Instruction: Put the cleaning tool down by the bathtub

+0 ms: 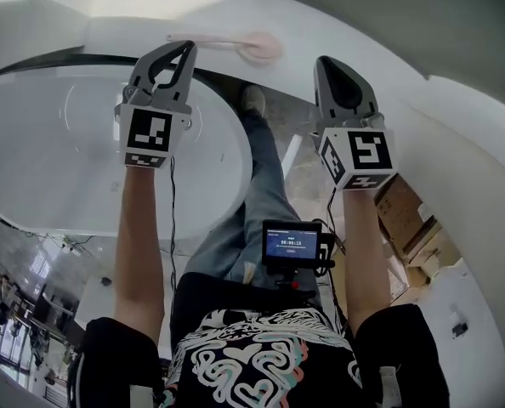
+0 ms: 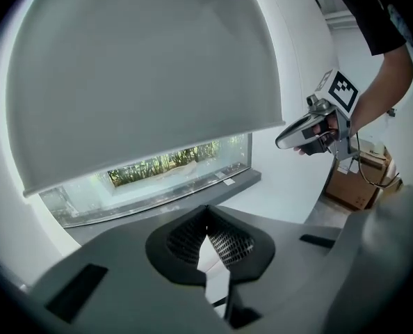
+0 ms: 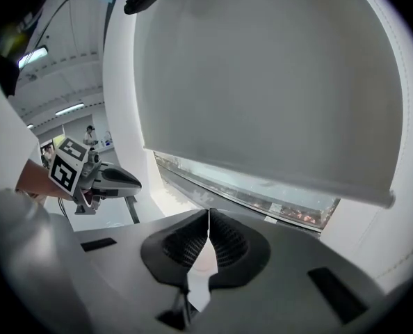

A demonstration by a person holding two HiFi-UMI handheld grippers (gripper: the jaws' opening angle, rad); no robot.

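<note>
A person standing beside a white bathtub [image 1: 57,143] holds both grippers raised side by side, pointed away from the work towards a window whose blind [image 2: 144,68] is drawn most of the way down. The left gripper [image 1: 184,51] has its jaws closed tip to tip on nothing, and the right gripper [image 1: 324,65] likewise has its jaws pressed together and empty. The pink cleaning tool [image 1: 254,48] lies flat on the pale surface just beyond the tub's far rim, well apart from both grippers, its round head to the right. With the tool resting by the tub and neither claw gripping anything, the task looks complete, the lifted pose probably a neutral stance
</note>
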